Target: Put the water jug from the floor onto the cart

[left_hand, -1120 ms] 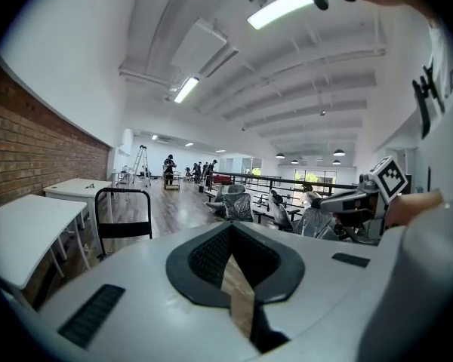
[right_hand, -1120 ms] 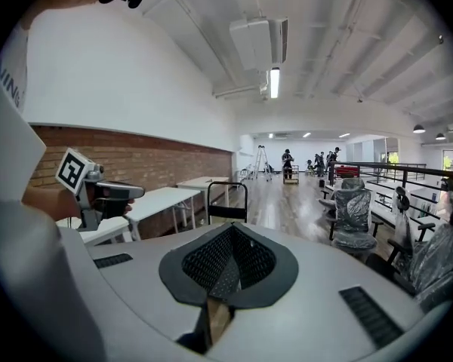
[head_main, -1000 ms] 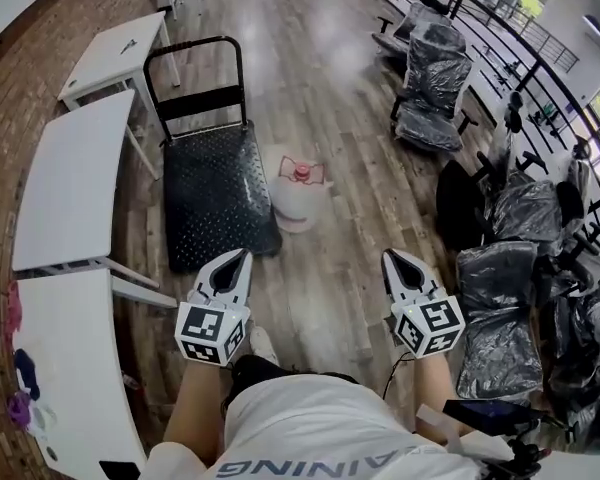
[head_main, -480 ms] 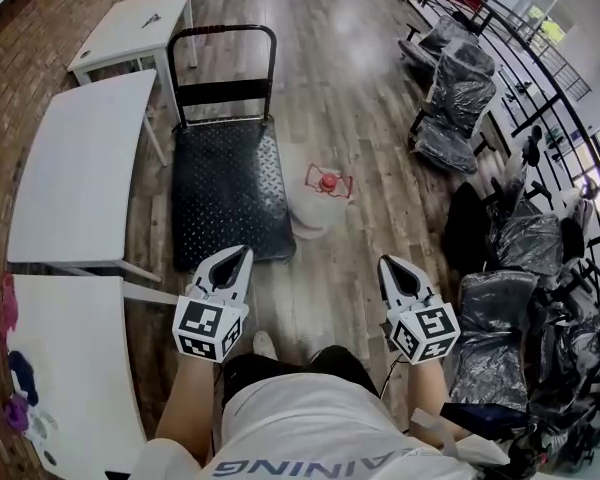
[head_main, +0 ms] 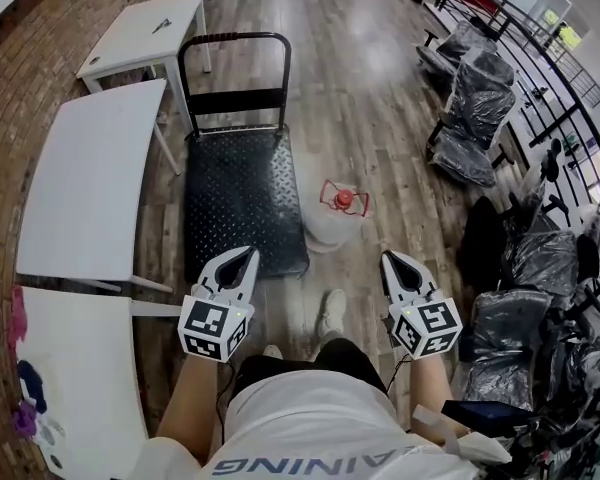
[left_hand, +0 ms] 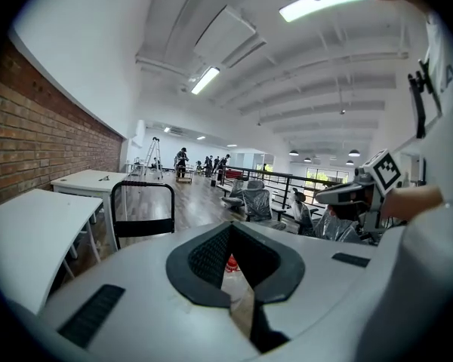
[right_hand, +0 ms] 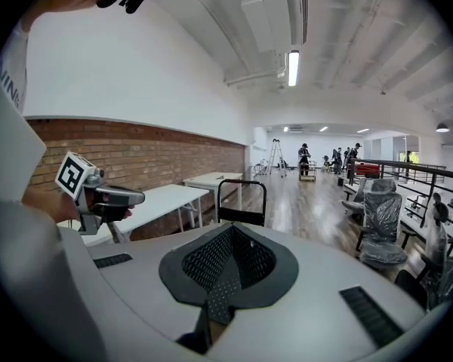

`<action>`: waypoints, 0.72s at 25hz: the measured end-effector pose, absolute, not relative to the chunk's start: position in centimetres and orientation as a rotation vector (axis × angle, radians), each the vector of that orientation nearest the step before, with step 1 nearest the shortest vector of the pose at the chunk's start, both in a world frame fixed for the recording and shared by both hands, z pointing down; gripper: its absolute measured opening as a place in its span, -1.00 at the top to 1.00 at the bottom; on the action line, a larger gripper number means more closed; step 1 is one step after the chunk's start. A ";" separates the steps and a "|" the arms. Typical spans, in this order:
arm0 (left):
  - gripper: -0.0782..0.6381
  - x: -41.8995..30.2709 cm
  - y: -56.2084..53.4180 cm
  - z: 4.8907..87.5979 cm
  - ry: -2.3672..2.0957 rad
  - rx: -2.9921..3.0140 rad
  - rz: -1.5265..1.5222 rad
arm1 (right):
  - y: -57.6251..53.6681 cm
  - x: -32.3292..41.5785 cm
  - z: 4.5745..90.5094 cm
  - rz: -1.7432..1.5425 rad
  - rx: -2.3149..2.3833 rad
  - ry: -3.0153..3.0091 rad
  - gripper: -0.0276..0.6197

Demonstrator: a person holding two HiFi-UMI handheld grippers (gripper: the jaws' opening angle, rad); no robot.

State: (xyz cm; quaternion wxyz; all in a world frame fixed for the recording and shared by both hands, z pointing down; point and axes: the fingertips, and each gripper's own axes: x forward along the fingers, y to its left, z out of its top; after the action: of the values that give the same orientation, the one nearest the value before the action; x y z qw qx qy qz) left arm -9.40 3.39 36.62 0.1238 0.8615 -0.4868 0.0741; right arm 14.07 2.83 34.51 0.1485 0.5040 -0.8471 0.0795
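I'm getting bright, even light; ceiling strips (right_hand: 292,66) are glowing, the wood floor (head_main: 352,63) is glaring, edges are bending and darkening.

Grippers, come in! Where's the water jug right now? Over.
Left gripper slightly open, right gripper shut, both empty. Water jug upright on the floor beside the cart, not loaded yet. Nothing on the cart deck in the way.

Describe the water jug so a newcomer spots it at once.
Find the black flat cart with the upright push handle, beside the white tables. The water jug stands on the wood floor beside the cart's right edge. Only it is pale and rounded, with a red cap and handle.
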 end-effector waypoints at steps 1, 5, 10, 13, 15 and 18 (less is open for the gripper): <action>0.78 -9.3 2.7 36.6 -1.429 2.512 0.220 | 1.8 14.2 34.6 0.229 1.445 -2.445 0.90; 0.78 -8.6 -0.1 36.9 -1.466 2.480 0.239 | -2.6 14.8 34.4 0.215 1.422 -2.490 0.90; 0.78 -5.5 -4.9 36.4 -1.497 2.454 0.261 | -8.3 17.7 34.4 0.225 1.391 -2.518 0.90; 0.78 -3.6 -7.8 36.2 -1.517 2.431 0.296 | -11.8 19.7 35.0 0.249 1.379 -2.533 0.90; 0.78 -2.4 -9.9 36.1 -1.535 2.411 0.320 | -14.0 21.1 35.5 0.265 1.364 -2.544 0.90; 0.78 -0.6 -12.9 35.7 -1.566 2.396 0.346 | -17.2 23.3 36.3 0.308 1.344 -2.556 0.90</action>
State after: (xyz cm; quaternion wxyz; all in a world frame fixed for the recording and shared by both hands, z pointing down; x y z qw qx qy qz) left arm -0.57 -12.92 35.65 0.1286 0.8241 -0.5386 0.1189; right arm 23.35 -17.15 36.31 0.1186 0.4595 -0.8739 0.1054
